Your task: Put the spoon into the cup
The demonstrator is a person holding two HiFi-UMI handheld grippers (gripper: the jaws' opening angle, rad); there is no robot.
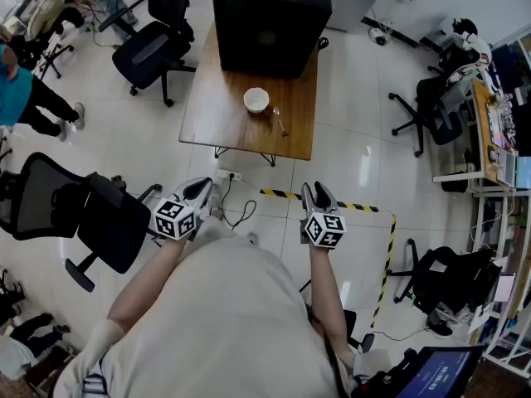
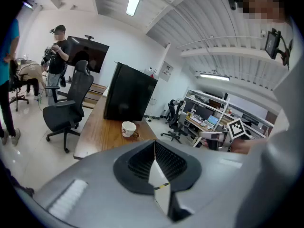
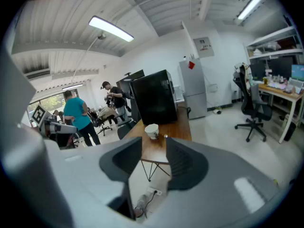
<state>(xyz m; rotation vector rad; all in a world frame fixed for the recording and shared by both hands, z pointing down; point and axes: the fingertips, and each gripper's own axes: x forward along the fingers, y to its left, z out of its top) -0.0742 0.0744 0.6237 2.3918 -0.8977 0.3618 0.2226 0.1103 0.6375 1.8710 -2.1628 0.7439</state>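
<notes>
A white cup (image 1: 256,99) stands on the wooden table (image 1: 207,114) far ahead, and a small spoon (image 1: 280,120) lies on the wood just right of it. Both grippers are held out over the floor, well short of the table. My left gripper (image 1: 202,187) is shut with nothing in it; in the left gripper view its jaws (image 2: 155,158) meet tip to tip, with the cup (image 2: 128,128) far beyond. My right gripper (image 1: 319,192) is open and empty. In the right gripper view the cup (image 3: 152,130) and spoon (image 3: 166,137) show above the gap between the jaws (image 3: 153,161).
A large black box (image 1: 270,23) fills the table's far half behind the cup. Office chairs (image 1: 149,52) stand left of the table and near my left side (image 1: 99,222). Yellow-black tape (image 1: 365,208) and a power strip with cable (image 1: 232,177) lie on the floor between me and the table. People stand at the far left.
</notes>
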